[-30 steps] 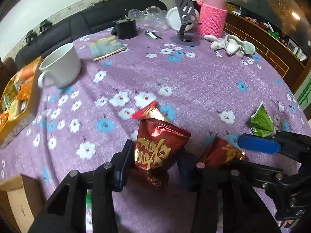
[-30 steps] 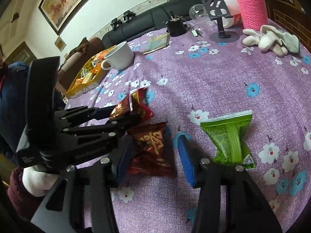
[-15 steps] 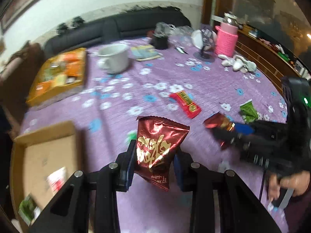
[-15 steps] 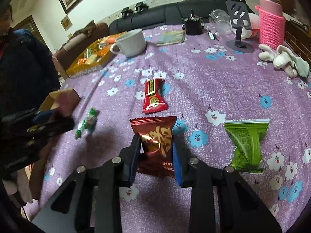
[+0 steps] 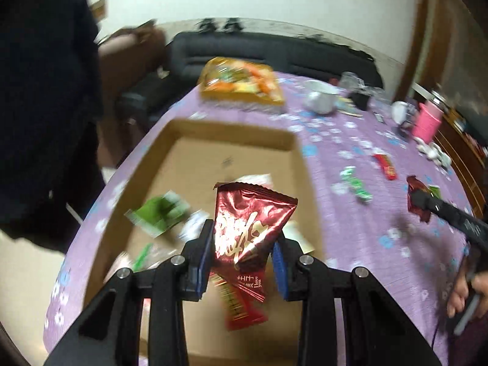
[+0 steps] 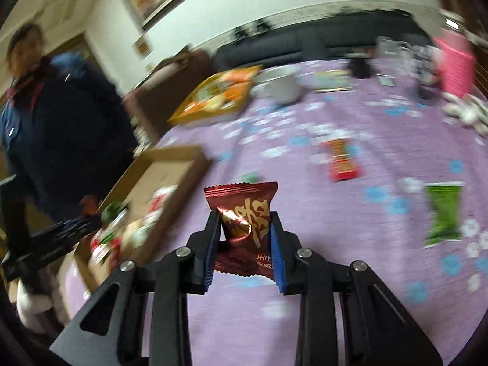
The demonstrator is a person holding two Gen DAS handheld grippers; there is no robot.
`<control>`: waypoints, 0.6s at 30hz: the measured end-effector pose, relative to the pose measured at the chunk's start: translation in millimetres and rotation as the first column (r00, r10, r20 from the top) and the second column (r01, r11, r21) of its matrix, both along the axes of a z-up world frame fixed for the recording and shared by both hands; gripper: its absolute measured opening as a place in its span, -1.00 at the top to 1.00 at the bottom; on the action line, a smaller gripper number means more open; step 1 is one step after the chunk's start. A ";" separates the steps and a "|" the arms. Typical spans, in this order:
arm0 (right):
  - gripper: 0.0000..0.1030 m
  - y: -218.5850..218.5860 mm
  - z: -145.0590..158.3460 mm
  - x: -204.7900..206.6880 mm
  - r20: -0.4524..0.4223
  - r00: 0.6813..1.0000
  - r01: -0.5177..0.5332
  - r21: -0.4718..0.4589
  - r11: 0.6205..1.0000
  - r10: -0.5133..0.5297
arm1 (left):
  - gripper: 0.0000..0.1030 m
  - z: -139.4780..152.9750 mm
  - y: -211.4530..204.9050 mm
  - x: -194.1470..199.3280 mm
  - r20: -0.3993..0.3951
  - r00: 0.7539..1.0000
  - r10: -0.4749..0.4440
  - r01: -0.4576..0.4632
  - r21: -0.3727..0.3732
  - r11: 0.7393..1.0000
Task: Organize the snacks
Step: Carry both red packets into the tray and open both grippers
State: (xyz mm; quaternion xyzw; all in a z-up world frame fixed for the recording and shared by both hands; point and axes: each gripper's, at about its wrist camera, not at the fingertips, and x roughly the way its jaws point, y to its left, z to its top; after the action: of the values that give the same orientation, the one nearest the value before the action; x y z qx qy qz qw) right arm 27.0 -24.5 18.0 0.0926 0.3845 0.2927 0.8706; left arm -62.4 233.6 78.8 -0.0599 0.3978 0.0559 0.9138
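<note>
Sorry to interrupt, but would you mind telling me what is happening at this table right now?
A person is sorting snack packets into a cardboard box using handheld tongs. The left tongs grip a dark red packet above the box, which already holds a green packet and other wrappers. The right tongs have just closed on a second red packet over the purple tablecloth. A red bar and a green pouch lie on the cloth.
</note>
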 end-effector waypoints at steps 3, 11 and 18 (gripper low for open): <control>0.36 52.5 2.9 -13.4 0.000 0.996 -0.094 -0.031 0.995 0.095 | 0.34 -11.9 24.5 -5.5 -0.019 0.998 0.056 -0.057 -0.034 0.998; 0.30 152.7 -17.7 -18.1 -0.085 0.977 -0.205 -0.098 0.974 0.197 | 0.14 -33.7 55.6 -18.9 -0.052 0.980 0.191 -0.192 -0.026 0.981; -0.02 182.1 1.7 -32.3 0.022 0.995 -0.086 -0.309 0.947 0.098 | -0.61 -13.5 46.8 -46.9 0.063 0.939 0.337 -0.343 0.162 0.925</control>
State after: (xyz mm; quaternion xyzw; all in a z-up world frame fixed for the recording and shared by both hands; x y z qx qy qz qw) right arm -5.3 157.6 19.8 -0.0678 0.4131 0.2712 0.8667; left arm -109.3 280.3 65.3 -0.0505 0.3597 0.2462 0.8986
